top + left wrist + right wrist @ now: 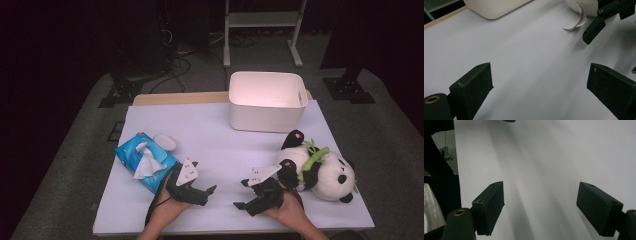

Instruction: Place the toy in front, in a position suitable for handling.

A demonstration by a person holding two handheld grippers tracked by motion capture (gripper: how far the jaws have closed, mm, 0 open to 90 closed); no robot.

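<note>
Plush panda (320, 172) lies just beside right claw (241, 194) (jaws apart).

Lab: dark curtains, floor cables (175, 65), metal stand (262, 30), staged table (220, 145).

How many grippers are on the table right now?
2. The left gripper is near the front edge, beside the tissue pack. The right gripper faces it, just in front of the panda. Both have open, empty jaws.
</note>
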